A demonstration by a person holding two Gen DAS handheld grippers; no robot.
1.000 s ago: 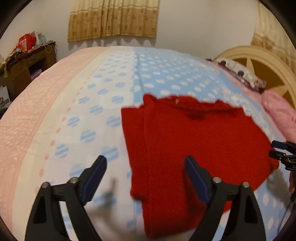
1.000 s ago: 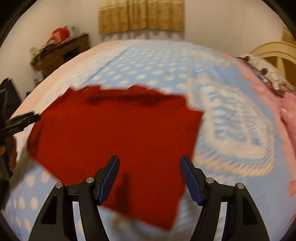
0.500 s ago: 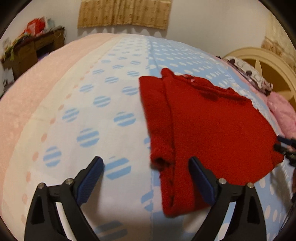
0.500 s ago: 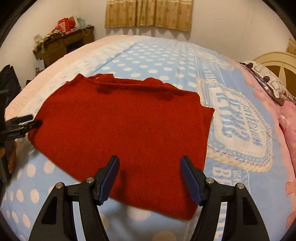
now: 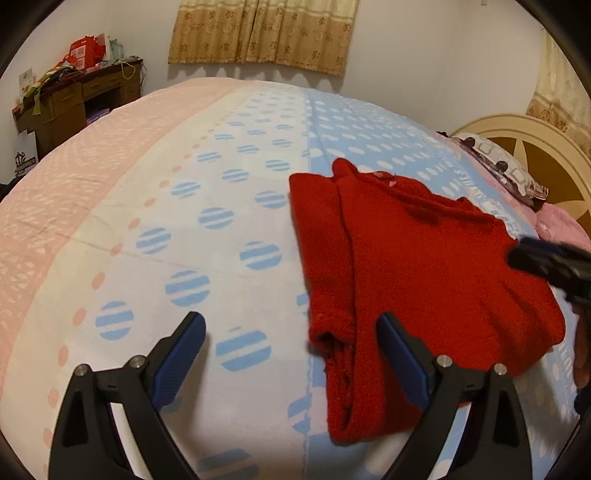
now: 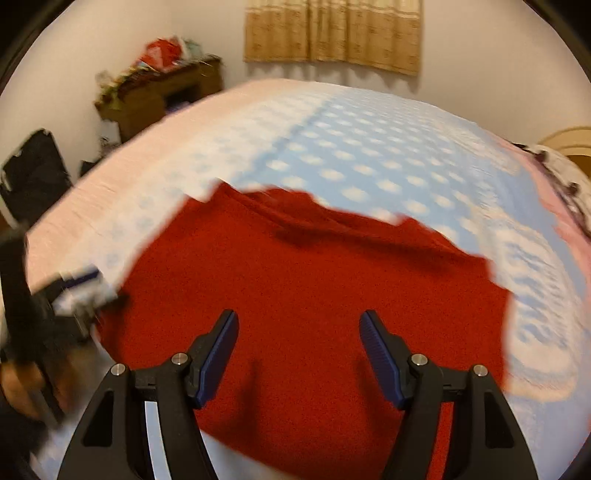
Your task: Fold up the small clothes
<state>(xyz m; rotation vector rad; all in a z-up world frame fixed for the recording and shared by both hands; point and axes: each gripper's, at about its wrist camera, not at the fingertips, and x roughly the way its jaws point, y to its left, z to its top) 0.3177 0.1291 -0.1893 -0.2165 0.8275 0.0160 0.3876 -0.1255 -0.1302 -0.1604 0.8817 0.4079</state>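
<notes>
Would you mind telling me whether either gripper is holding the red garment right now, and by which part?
Nothing is held. The left gripper and right gripper are both open above the red garment, which lies on the bed.

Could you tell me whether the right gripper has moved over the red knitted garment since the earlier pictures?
Yes. The right gripper now has the red knitted garment filling more of its view, so it has moved closer, towards the garment's neckline and the curtain.
</notes>
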